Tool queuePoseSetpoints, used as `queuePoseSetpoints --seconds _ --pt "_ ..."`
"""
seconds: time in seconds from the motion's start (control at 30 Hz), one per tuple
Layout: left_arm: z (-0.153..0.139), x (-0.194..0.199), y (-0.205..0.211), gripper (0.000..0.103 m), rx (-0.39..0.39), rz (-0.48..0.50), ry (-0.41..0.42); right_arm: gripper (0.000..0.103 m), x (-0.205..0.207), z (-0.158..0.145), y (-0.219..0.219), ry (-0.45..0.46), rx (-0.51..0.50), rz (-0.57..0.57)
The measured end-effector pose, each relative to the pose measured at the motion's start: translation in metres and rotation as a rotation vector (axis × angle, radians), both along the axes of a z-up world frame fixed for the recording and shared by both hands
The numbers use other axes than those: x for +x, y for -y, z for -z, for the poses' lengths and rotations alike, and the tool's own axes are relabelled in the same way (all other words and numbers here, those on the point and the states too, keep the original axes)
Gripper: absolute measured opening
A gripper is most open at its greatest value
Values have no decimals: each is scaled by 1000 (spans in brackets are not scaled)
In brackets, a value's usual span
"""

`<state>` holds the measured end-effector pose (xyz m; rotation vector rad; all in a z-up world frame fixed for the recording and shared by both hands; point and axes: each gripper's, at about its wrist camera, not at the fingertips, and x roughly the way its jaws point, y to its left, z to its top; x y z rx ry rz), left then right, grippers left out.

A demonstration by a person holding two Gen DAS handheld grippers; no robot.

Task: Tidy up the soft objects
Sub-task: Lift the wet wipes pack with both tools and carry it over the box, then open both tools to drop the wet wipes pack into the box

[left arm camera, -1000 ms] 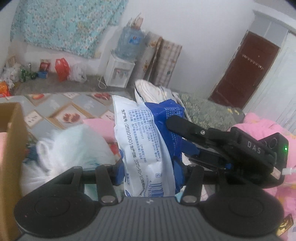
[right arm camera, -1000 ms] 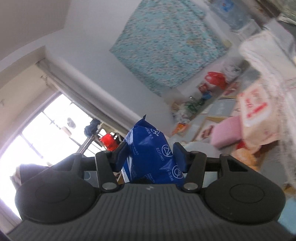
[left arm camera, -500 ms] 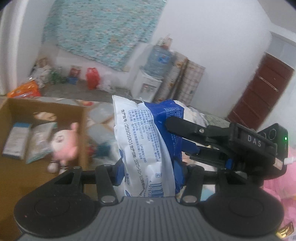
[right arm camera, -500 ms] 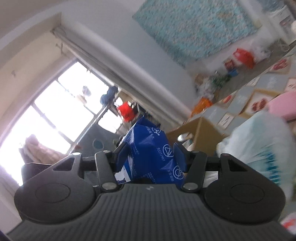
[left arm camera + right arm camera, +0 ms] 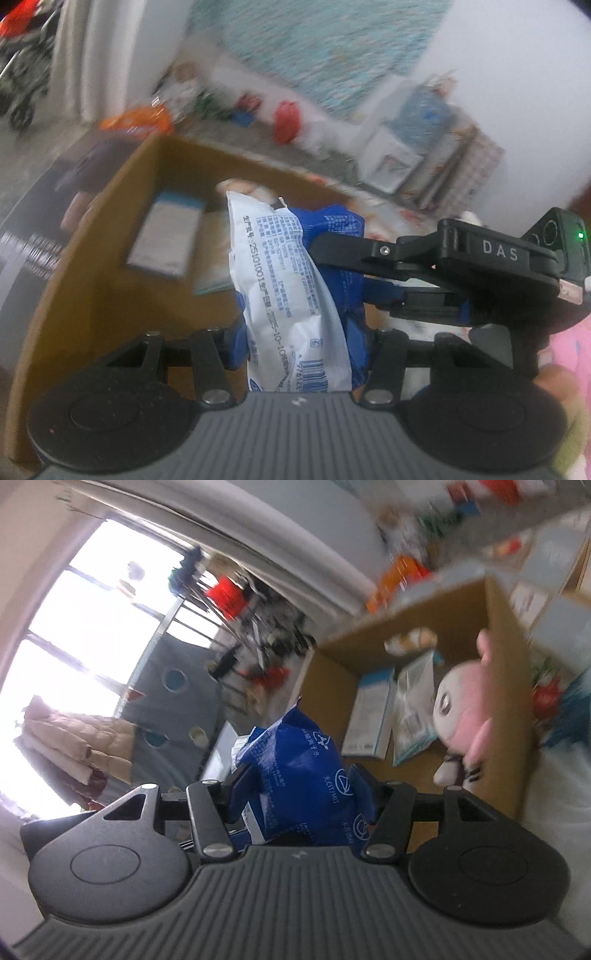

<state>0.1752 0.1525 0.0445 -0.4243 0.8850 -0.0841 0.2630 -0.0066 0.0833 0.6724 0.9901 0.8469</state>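
Gripping from both sides: the left gripper [image 5: 301,341] has its blue pads pressed on the lower part of a soft blue-and-white pack [image 5: 291,295], jaws about half apart with the pack filling the gap. The right gripper [image 5: 303,794] holds the same pack [image 5: 306,771] on its blue face; its jaws are opening, yet the pack sits between the pads and they look to be touching it on both sides. In the left wrist view the right gripper [image 5: 332,249] comes in from the right, its black finger lying across the pack's blue upper half.

Pack is held in the air, upright between the two tools, printed white side toward the left camera. It hangs over the open cardboard box [image 5: 110,229], near the box's right part; whether it touches anything inside I cannot tell.

Inside the box: a flat white-and-blue packet [image 5: 369,716] lying on the bottom, a second clear-fronted packet [image 5: 413,712] just beside it, a pink-and-white plush toy [image 5: 461,716] against the right wall, a small brown-and-white item [image 5: 410,640] at the far wall.

Beyond the box: a red bag [image 5: 286,122] on the floor by the wall, a water dispenser [image 5: 399,155] further right, a patterned teal cloth [image 5: 325,51] hung above. Background blurred.
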Motion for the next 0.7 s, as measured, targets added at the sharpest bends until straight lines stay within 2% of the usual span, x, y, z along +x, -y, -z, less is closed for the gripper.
queuePoseSetpoints --seconds 0.13,0.3,0.4,0.53,0.7 --pt "18 14 -31 54 35 -60 -75 57 23 29 -47 -122 -35 -5" --pt "29 27 -43 55 181 -119 -123 58 34 70 -86 -282 -11 27" --pt "33 28 -50 63 203 -141 -142 59 38 96 -99 -354 -49 39" --pt "35 24 -46 63 218 -137 -130 61 31 120 -108 -405 -83 46" --pt "26 18 -38 65 253 -125 -94 62 24 123 -114 -423 -71 44"
